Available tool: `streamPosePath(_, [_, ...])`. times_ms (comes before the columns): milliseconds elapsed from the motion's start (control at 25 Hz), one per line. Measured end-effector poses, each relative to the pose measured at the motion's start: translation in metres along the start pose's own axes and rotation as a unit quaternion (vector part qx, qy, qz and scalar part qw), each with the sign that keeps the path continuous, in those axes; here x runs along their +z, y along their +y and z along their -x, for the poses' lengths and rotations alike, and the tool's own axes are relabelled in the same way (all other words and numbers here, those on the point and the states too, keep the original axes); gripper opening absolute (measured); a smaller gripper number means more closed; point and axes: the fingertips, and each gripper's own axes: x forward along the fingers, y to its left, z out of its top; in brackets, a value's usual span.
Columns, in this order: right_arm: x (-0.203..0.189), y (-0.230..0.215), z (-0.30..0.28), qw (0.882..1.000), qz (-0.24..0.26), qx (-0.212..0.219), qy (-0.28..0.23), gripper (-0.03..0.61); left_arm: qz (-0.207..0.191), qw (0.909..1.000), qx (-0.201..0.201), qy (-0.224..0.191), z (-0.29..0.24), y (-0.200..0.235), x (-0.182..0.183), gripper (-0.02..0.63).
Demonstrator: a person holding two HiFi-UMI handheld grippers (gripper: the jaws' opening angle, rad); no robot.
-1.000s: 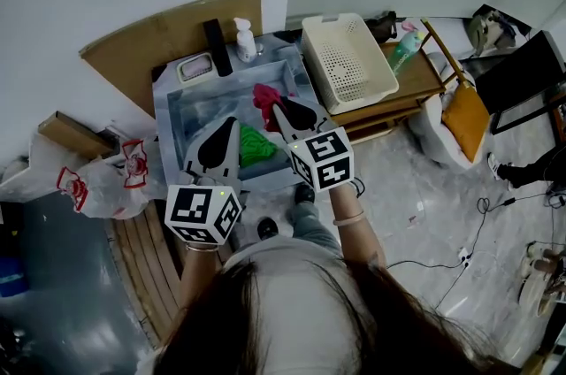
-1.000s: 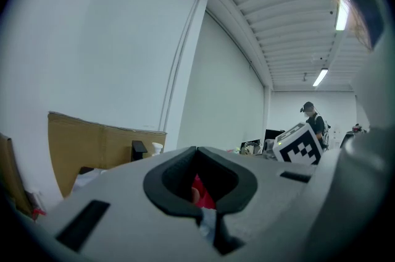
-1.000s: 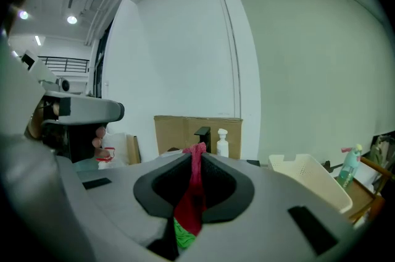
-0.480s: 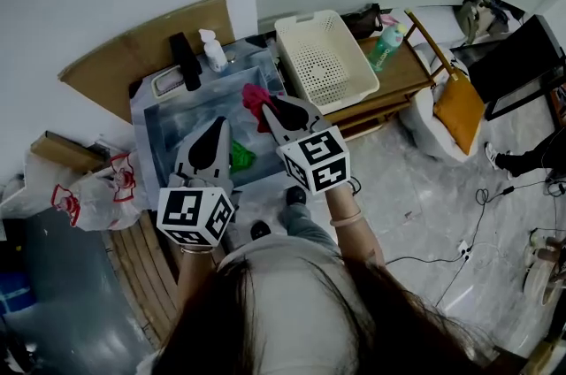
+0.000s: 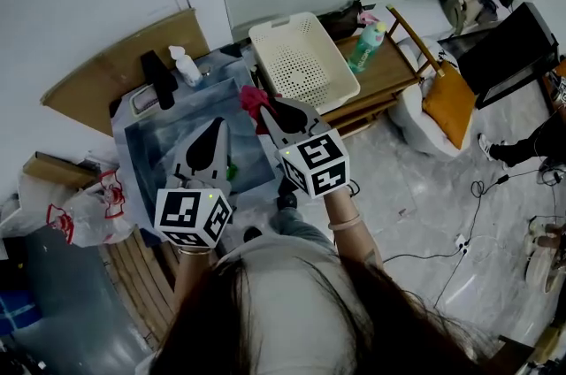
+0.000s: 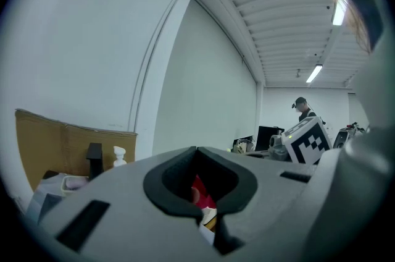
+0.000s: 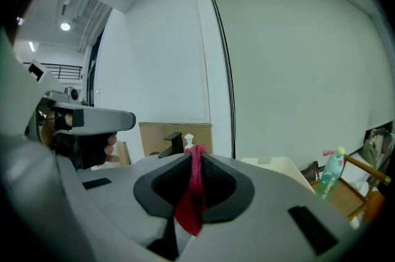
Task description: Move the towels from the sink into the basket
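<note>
My right gripper (image 5: 263, 106) is shut on a red towel (image 5: 251, 97), which hangs from its tips over the sink's right rim, just short of the cream basket (image 5: 301, 64). In the right gripper view the red towel (image 7: 192, 193) is pinched between the closed jaws of that gripper (image 7: 196, 152). My left gripper (image 5: 218, 122) is shut and empty above the sink (image 5: 150, 143). A green towel (image 5: 231, 172) lies in the sink, mostly hidden behind the left gripper. In the left gripper view, red cloth shows beyond the jaws of the left gripper (image 6: 197, 152).
A soap dispenser (image 5: 181, 64) and a black faucet (image 5: 157, 68) stand at the sink's back. The basket sits on a wooden stand (image 5: 398, 72) with a green bottle (image 5: 367, 46). Plastic bags (image 5: 80, 205) lie on the floor at left. A person (image 6: 302, 109) stands far off.
Both grippers have moved right across the sink toward the basket, the right one carrying the red towel. The green towel stays in the sink and is now more hidden.
</note>
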Motion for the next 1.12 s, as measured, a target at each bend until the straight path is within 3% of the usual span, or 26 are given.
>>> streamPosePath(1120, [-0.013,-0.148,0.017,0.998,-0.003,-0.063,0.008,0.060,-0.004,0.9982,-0.054,0.025,-0.118,-0.064,-0.016,0.008])
